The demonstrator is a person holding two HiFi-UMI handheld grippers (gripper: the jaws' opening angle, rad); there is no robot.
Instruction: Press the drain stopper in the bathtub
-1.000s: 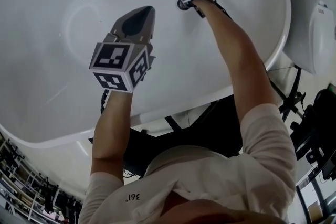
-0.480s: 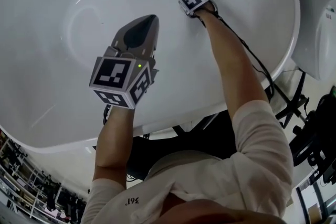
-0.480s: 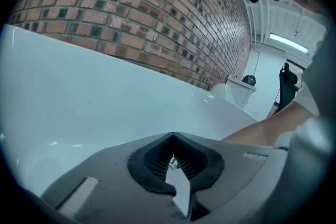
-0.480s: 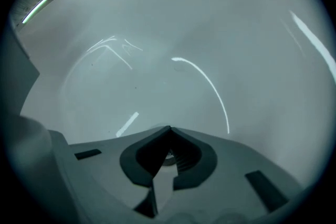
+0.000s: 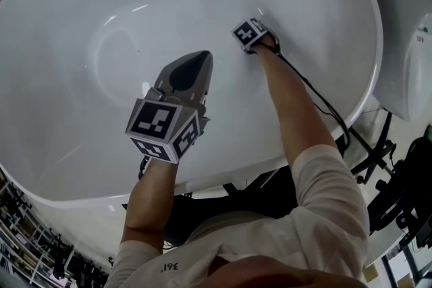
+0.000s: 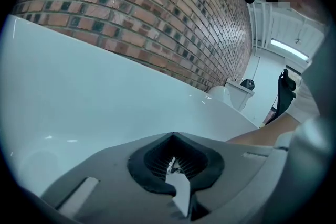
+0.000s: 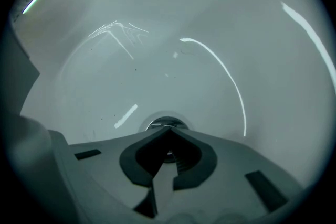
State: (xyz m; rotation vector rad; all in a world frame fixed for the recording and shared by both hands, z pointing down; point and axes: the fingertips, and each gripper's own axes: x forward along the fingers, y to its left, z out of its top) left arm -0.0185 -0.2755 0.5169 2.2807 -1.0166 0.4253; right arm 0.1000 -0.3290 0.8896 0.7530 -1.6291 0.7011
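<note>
The white bathtub (image 5: 81, 3) fills the head view. Its chrome drain stopper (image 7: 167, 124) lies on the tub floor in the right gripper view, just past the jaw tips and partly covered by them. My right gripper (image 7: 169, 129) is shut with nothing held, its tips at the stopper; whether they touch it I cannot tell. In the head view the right gripper (image 5: 248, 35) hides the stopper under its marker cube. My left gripper (image 5: 204, 57) hovers over the tub's middle, shut and holding nothing, pointing at the far tub wall (image 6: 105, 86).
A white toilet (image 5: 405, 44) stands beyond the tub's right rim (image 5: 368, 71). A brick wall (image 6: 131, 2) rises behind the tub. A black cable (image 5: 317, 94) runs along the right forearm. Dark stands and gear sit on the floor at the lower right.
The right gripper has gone deeper into the tub over the drain, which showed beside its cube a second ago and is now covered. The left gripper has drifted slightly right and lower.
</note>
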